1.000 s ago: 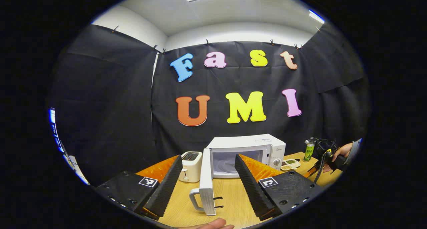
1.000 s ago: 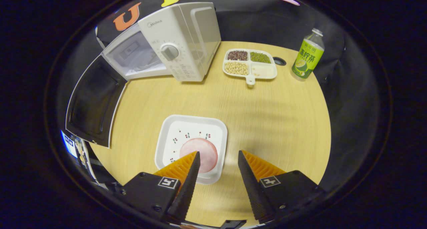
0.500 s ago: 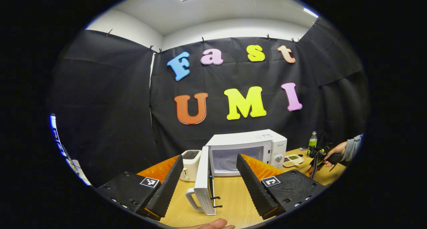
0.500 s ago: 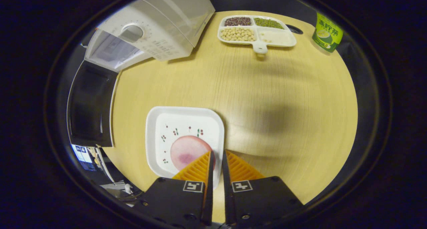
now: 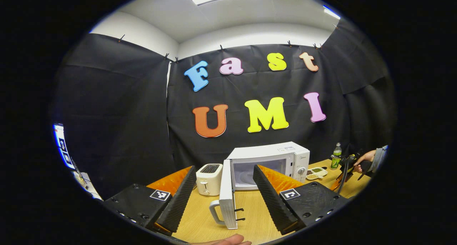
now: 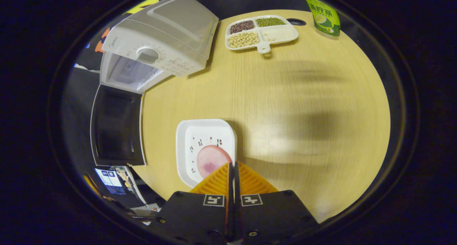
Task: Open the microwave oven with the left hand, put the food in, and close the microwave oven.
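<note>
A white square plate (image 6: pixel 200 141) with a round pink slice of food (image 6: pixel 210 159) lies near the table's front edge. My right gripper (image 6: pixel 232 164) is shut on the plate's right rim. Whether the plate rests on the table I cannot tell. The white microwave (image 6: pixel 160 41) stands at the far left, its door (image 6: pixel 116 125) swung fully open. In the left gripper view my left gripper (image 5: pixel 225 168) is open and holds nothing. It hangs before the microwave (image 5: pixel 271 159), whose open door (image 5: pixel 227 196) stands edge-on between the fingers' lines. A hand holds the right gripper (image 5: pixel 351 164) far right.
A white toaster (image 5: pixel 209 179) stands left of the microwave. A divided dish of beans (image 6: pixel 262 32) and a green-labelled bottle (image 6: pixel 323 18) are at the table's back. The round wooden table (image 6: pixel 303 95) is bare at its middle and right.
My right gripper closed from open onto the plate's right rim, and its view drew back from the table. The left gripper stayed open and shifted slightly.
</note>
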A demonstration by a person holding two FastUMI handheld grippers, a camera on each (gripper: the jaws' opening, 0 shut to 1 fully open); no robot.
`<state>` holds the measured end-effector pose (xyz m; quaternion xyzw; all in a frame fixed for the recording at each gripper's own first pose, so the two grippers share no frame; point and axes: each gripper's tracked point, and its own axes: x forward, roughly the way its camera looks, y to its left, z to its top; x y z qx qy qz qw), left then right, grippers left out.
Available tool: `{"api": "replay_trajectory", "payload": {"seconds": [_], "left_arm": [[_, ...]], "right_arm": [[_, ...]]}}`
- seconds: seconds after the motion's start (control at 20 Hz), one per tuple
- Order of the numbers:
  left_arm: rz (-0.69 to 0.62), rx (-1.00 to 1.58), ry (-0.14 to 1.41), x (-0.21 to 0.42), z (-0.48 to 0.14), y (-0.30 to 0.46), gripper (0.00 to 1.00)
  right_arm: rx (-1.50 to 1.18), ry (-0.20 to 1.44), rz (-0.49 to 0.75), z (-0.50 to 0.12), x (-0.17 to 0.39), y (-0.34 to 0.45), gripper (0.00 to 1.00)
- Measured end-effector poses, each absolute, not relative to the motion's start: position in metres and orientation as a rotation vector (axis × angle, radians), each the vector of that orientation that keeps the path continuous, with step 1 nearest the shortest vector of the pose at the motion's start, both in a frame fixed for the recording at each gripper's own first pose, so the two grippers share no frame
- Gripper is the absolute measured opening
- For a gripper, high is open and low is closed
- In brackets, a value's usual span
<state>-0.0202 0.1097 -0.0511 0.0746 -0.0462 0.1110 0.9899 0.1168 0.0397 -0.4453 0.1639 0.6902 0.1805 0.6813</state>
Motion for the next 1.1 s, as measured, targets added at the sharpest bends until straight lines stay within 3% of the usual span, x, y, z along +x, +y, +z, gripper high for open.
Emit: {"api": "replay_trajectory", "payload": {"seconds": [0.25,0.3,0.4,0.6,0.75,0.8,1.1], "left_arm": [[0.207,0.128,-0.114,-0.036,-0.051,0.113,0.95],[0.205,0.126,-0.112,-0.038,-0.052,0.114,0.95],[0.211,0.131,-0.109,-0.04,-0.055,0.117,0.95],[0.223,0.143,-0.07,-0.033,-0.07,0.121,0.95],[0.229,0.14,-0.052,-0.026,-0.076,0.12,0.95],[0.226,0.141,-0.052,-0.024,-0.077,0.118,0.95],[0.216,0.13,-0.066,-0.02,-0.069,0.119,0.95]], "right_arm": [[0.386,1.562,0.386,-0.456,0.105,0.044,0.04],[0.392,1.576,0.379,-0.464,0.101,0.045,0.0],[0.425,1.617,0.374,-0.473,0.095,0.046,0.04],[0.385,1.617,0.467,-0.478,0.101,0.059,0.04],[0.438,1.609,0.564,-0.478,0.1,0.066,0.1],[0.493,1.616,0.557,-0.479,0.099,0.068,0.04],[0.751,1.587,0.561,-0.472,0.093,0.078,0.0]]}}
